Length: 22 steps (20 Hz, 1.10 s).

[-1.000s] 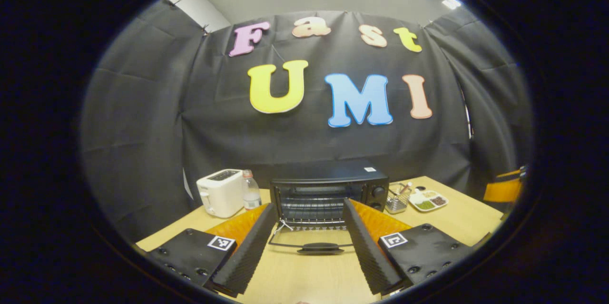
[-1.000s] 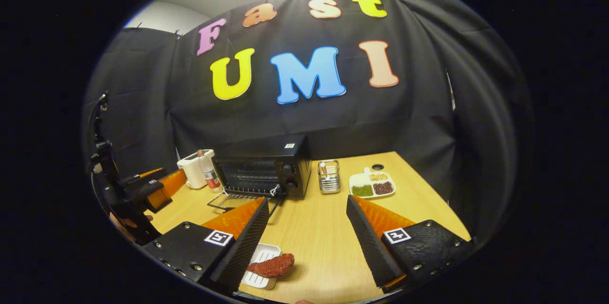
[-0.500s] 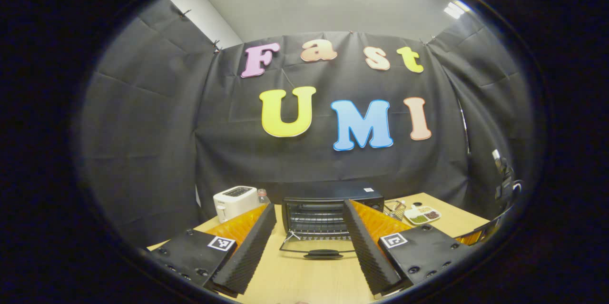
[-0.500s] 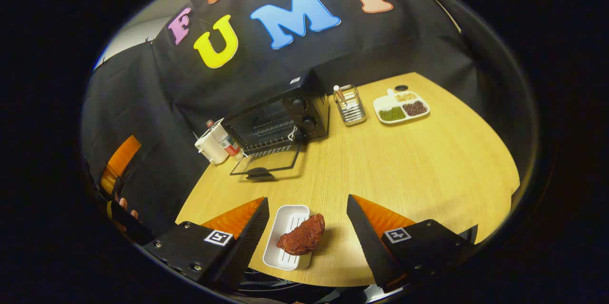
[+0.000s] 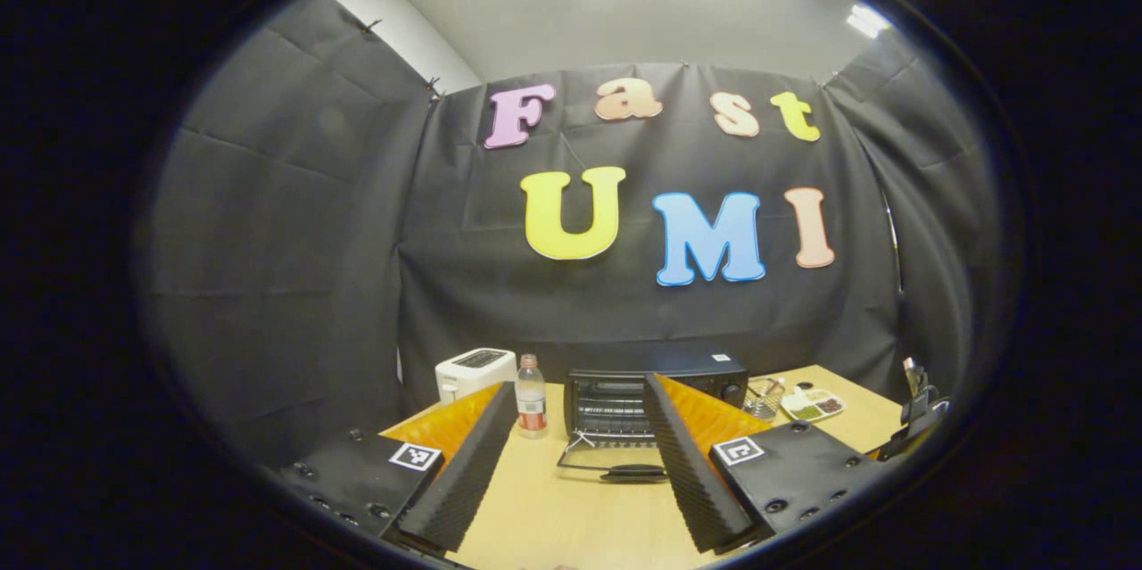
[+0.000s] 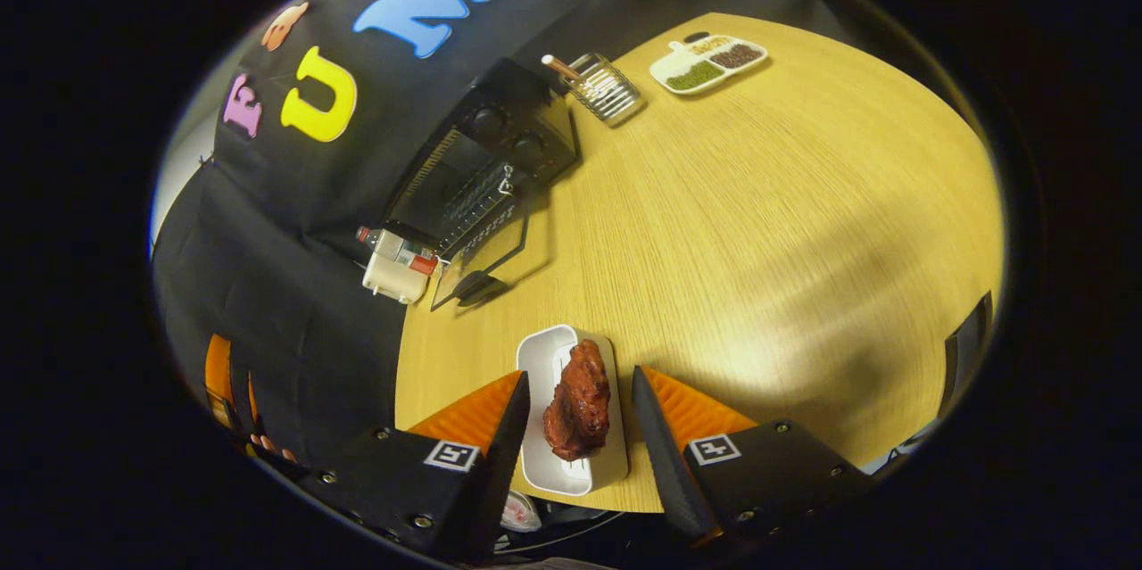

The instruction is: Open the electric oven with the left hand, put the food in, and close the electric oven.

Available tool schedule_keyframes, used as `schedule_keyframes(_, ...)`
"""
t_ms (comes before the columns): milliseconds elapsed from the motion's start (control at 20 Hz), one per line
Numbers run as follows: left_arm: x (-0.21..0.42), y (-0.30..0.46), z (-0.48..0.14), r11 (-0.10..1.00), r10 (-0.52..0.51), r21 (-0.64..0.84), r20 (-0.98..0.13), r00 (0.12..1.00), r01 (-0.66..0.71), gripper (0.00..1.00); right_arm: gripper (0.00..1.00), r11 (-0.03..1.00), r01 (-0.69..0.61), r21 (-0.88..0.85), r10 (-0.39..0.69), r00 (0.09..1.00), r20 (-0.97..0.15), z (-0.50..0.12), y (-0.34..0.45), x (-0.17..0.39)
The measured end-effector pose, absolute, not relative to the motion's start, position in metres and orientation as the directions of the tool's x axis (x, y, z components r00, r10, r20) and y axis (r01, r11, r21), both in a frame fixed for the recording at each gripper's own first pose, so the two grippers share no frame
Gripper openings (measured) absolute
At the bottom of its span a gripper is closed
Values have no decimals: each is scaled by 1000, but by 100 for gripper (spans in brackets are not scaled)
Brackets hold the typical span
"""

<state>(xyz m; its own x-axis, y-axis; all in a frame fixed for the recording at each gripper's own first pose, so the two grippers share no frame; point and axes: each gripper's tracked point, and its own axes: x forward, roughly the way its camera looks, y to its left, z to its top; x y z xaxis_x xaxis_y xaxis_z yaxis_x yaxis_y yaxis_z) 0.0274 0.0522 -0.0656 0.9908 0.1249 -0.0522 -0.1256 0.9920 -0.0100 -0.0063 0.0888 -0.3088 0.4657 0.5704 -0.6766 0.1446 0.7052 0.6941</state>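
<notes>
Oven (image 6: 486,161) standing door-down at the table's (image 6: 758,195) far side.

We are bracketing the meat (image 6: 578,400) on its near-edge tray (image 6: 546,356) with the right gripper (image 6: 571,414), fingers spread; left gripper (image 5: 578,454) is hanging released.

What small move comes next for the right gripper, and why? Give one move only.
Probably lower the right gripper a little and close on the white tray that carries the meat. Its fingers stand open on either side of the tray, apparently not yet touching it. The oven door already lies flat open on the table, so the food is what remains.
</notes>
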Motion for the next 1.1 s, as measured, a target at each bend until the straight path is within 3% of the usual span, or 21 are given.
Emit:
schedule_keyframes(200,27,52,-70,992,126,-7,-64,990,-126,99,70,659,198,725,603,437,-667,-318,97,-17)
schedule_keyframes(300,30,51,-71,992,124,-4,-63,990,-125,99,24,638,211,740,614,440,-655,-317,102,-11)
schedule_keyframes(400,31,50,-74,993,120,-7,-67,990,-121,99,24,636,208,743,603,466,-647,-304,97,-3)
schedule_keyframes(450,32,51,-76,993,119,-7,-70,990,-119,99,11,641,185,745,610,468,-640,-308,104,-7)
schedule_keyframes(900,70,47,-89,996,71,-40,-84,994,-74,100,12,644,80,761,624,520,-583,-245,118,27)
schedule_keyframes(950,75,47,-87,997,65,-38,-79,995,-68,95,12,636,74,768,628,529,-571,-238,124,33)
schedule_keyframes(1050,89,52,-84,997,59,-41,-68,996,-62,95,12,614,65,787,636,549,-542,-227,136,51)
schedule_keyframes(1100,94,55,-83,997,57,-45,-64,996,-60,100,12,602,61,796,640,559,-527,-221,143,60)
